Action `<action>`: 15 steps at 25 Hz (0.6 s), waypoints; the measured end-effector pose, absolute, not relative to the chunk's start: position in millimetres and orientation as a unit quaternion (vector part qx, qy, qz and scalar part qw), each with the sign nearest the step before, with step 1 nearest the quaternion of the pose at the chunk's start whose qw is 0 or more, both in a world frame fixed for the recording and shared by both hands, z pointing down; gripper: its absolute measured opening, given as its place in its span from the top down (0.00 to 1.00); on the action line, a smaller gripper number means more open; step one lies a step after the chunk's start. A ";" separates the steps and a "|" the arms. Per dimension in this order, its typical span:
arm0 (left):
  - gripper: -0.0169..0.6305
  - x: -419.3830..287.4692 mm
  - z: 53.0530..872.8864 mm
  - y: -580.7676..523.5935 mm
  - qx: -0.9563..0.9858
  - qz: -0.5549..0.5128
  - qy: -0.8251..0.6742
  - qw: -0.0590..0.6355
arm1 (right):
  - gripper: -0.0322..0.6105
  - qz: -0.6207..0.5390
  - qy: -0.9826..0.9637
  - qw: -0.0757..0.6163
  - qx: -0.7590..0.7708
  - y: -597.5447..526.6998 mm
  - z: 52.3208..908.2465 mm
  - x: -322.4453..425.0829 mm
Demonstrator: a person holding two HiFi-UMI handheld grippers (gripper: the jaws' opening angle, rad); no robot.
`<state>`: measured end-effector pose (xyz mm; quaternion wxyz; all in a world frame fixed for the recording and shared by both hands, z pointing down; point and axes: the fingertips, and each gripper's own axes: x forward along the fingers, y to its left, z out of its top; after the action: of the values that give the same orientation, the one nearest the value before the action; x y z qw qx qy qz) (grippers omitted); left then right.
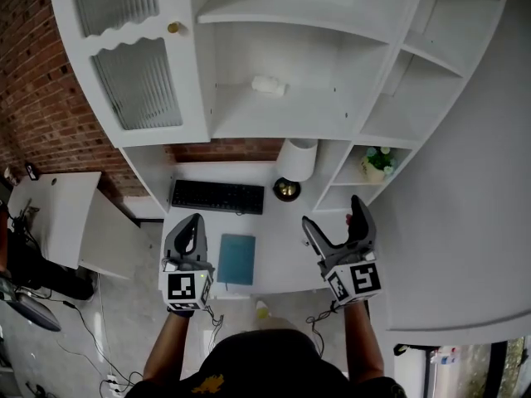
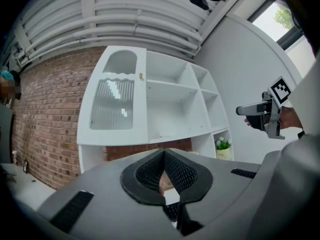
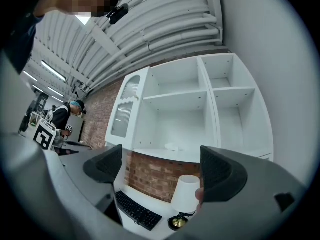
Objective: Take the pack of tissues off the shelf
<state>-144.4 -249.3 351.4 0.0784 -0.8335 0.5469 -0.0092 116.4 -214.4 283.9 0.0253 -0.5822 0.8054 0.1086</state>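
Observation:
The pack of tissues (image 1: 268, 85) is a small white bundle lying on the middle shelf of the white shelf unit (image 1: 290, 123); it also shows in the right gripper view (image 3: 172, 147), far beyond the jaws. My left gripper (image 1: 193, 225) hovers over the desk's left part, shut with nothing in it, its jaws meeting in the left gripper view (image 2: 164, 156). My right gripper (image 1: 332, 214) is held over the desk's right part, open and empty (image 3: 161, 168). Both grippers are well below the tissues' shelf and apart from it.
On the white desk (image 1: 278, 264) lie a black keyboard (image 1: 217, 196) and a teal notebook (image 1: 236, 259). A white-shaded lamp (image 1: 296, 162) stands under the shelf, a potted plant (image 1: 377, 162) in a right cubby. A ribbed-glass cabinet door (image 1: 137, 81) sits left. Another person (image 3: 70, 111) stands far left.

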 end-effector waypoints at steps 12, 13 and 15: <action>0.95 -113.7 330.1 -304.5 -0.840 -0.006 0.538 0.077 | 0.22 0.095 0.832 0.006 -0.547 -307.2 253.6 133.4; 0.95 -113.3 328.2 -309.4 -0.840 -0.004 0.538 0.075 | 0.21 0.092 0.834 0.005 -0.543 -314.1 253.8 132.6; 0.95 -112.7 323.7 -319.9 -0.839 -0.003 0.539 0.074 | 0.22 0.086 0.841 0.000 -0.534 -327.7 254.5 130.6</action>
<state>-112.7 -319.9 323.7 0.0737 -0.8388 0.5394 -0.0029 130.6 -327.7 254.5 0.0000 -0.5336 0.8413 0.0862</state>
